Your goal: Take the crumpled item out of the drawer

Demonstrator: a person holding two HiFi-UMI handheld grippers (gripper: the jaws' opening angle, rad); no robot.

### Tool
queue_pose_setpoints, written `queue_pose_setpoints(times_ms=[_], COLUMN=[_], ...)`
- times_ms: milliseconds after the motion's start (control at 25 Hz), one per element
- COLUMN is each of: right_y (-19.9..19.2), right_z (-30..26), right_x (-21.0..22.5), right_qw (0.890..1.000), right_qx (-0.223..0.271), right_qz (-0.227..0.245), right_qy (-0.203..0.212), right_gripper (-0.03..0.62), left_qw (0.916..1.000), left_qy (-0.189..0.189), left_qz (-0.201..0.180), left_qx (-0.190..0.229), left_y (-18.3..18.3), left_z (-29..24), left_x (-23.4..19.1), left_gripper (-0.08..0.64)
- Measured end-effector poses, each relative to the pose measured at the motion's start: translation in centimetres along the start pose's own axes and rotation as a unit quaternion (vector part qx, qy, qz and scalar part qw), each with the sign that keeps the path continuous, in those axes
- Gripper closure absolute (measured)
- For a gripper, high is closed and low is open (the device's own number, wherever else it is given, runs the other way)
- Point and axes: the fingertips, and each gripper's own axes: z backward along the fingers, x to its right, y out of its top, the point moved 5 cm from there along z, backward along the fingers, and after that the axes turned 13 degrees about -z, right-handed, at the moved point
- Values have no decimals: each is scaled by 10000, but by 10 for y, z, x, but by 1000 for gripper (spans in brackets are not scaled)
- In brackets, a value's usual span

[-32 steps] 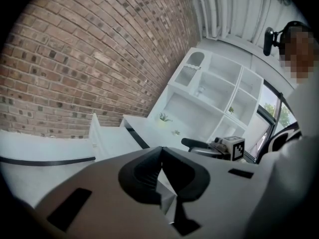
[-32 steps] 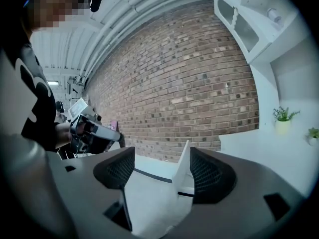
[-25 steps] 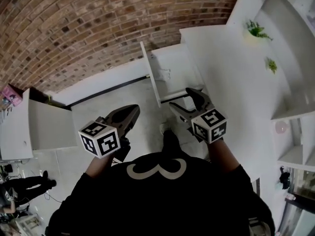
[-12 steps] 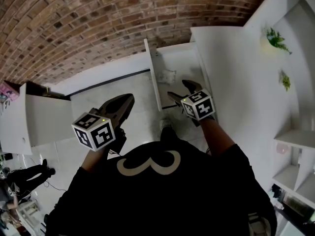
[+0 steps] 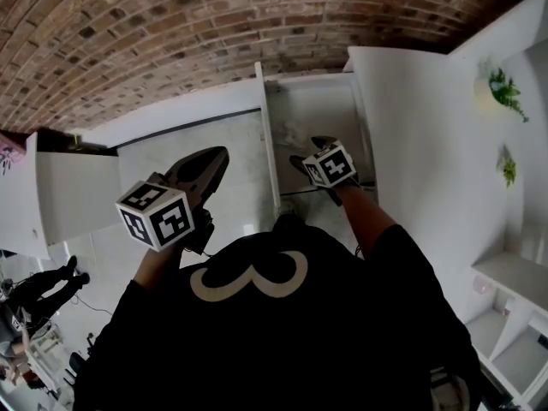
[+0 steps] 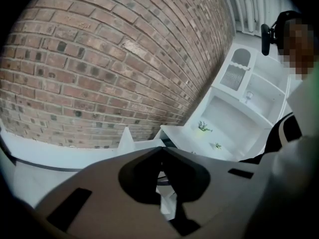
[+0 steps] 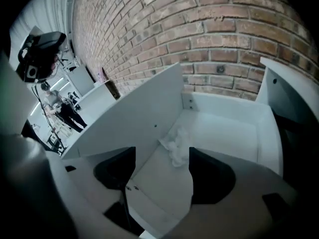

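A white drawer stands pulled out of a white cabinet below the brick wall. A crumpled white item lies on the drawer's floor by its left wall; the head view shows the crumpled item just beyond my right gripper. My right gripper is open and reaches over the drawer's near end, its jaws spread either side of the crumpled item, short of it. My left gripper is shut and empty, held over the floor left of the drawer.
A low white cabinet stands at the left. White shelves with small green plants are at the right. A person stands far off at the lower left. The pale floor lies between drawer and left cabinet.
My right gripper has moved forward from in front of the drawer to over its near end, closer to the crumpled item. The left gripper stays shut and has shifted only slightly.
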Motion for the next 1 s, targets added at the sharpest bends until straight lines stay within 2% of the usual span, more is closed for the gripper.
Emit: queue_pose_setpoints(times_ms=[400,680,800,1000], right_y=[1,0,0,-7], right_z=[-60,-81,-91,-97], right_x=[38,50,58,46], right_qw=[9967,9925,9910,9877], right_qx=[-806,-1207,-1279,-1560], right_qz=[-102,81,196,31], right_qy=[-41,-194,-332,27], right_gripper=[272,275,303,342], left_qw=[9993,9977,9971,9966], left_qy=[197,353,422,509], left_qz=[314,567,626,643], left_qx=[-72,-102,-104,-108], left_y=[-6,-14,-15,-16], left_z=[-29,-28,-29,-27], left_x=[-31,-47,-52,-55], left_gripper=[558,557,557,557])
